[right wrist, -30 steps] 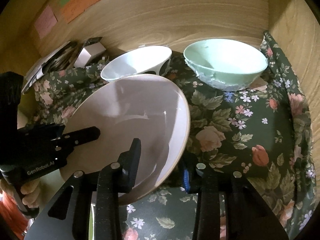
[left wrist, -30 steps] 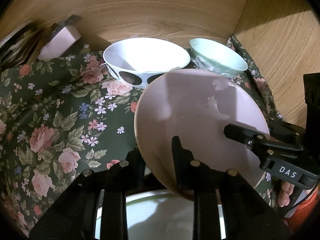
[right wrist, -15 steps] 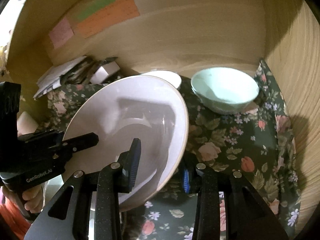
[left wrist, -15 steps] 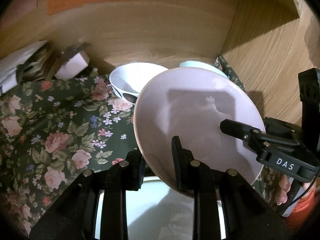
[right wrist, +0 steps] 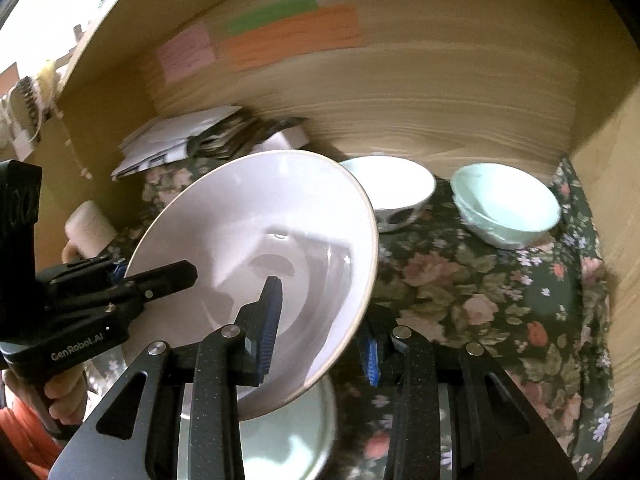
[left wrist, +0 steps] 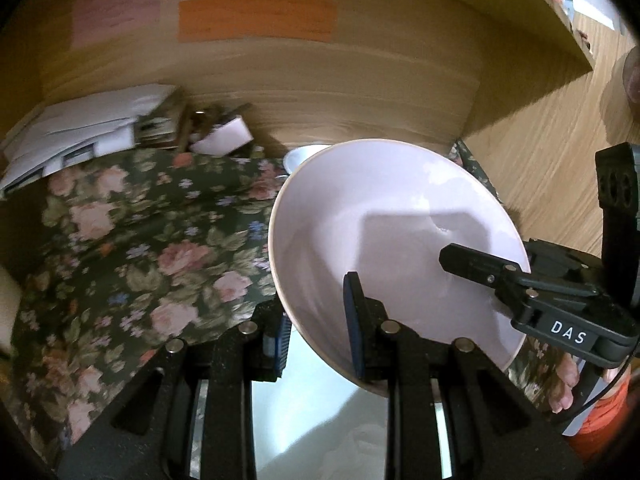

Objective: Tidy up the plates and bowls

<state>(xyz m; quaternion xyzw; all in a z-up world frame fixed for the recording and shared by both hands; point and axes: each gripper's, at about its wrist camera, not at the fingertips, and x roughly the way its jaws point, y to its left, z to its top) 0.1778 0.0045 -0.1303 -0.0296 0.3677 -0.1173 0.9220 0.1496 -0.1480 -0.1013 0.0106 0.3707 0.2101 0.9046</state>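
This looks like a home, inside a wooden shelf or cupboard nook. A dark floral cloth (right wrist: 480, 300) covers the shelf, the sort used in a household. Crockery stands on it: a white bowl (right wrist: 392, 196) and a mint bowl (right wrist: 508, 208) near the back panel. Coloured paper notes (left wrist: 256, 16) are stuck to the wooden wall (left wrist: 360, 72), and a heap of papers (left wrist: 76, 132) lies in the corner.
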